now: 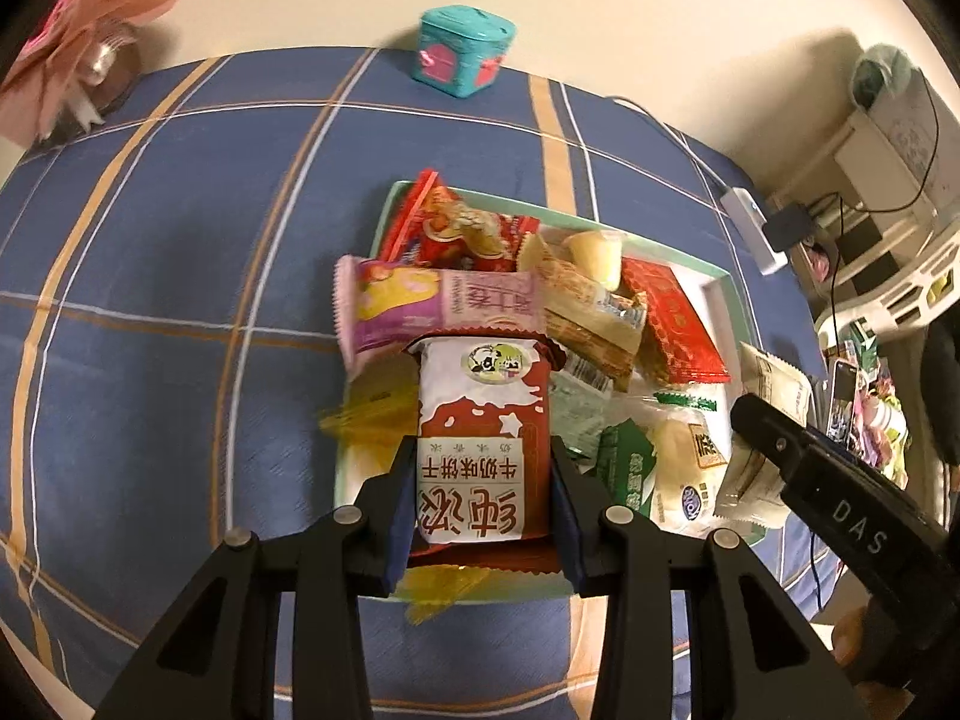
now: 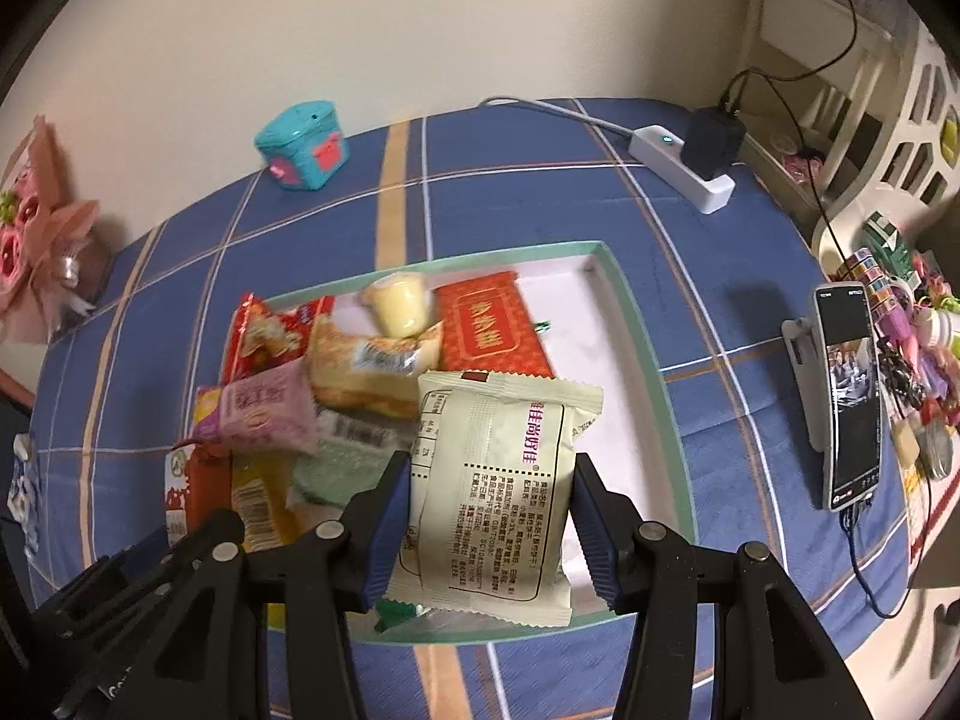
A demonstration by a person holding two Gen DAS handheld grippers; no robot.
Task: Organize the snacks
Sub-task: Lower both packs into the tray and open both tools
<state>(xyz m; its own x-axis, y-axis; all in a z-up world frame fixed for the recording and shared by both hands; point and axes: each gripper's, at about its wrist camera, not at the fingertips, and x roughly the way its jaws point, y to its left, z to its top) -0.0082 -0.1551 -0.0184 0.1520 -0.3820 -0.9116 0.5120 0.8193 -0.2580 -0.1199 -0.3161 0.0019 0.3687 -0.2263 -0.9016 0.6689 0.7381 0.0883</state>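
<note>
Below, red-and-white biscuit packet (image 1: 483,450) pinched by left gripper (image 1: 483,498) over tray (image 1: 729,294), snack pile at 12 o'clock. Right gripper (image 2: 489,531) pinches cream packet (image 2: 498,480) over the tray's bare floor; blue checked cloth (image 1: 180,300) underneath.

Teal tin (image 1: 465,54), power strip (image 2: 681,165), phone (image 2: 849,396)

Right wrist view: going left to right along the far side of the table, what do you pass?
Pink flower bouquet → teal box → white power strip with a black charger plugged into it.
</note>
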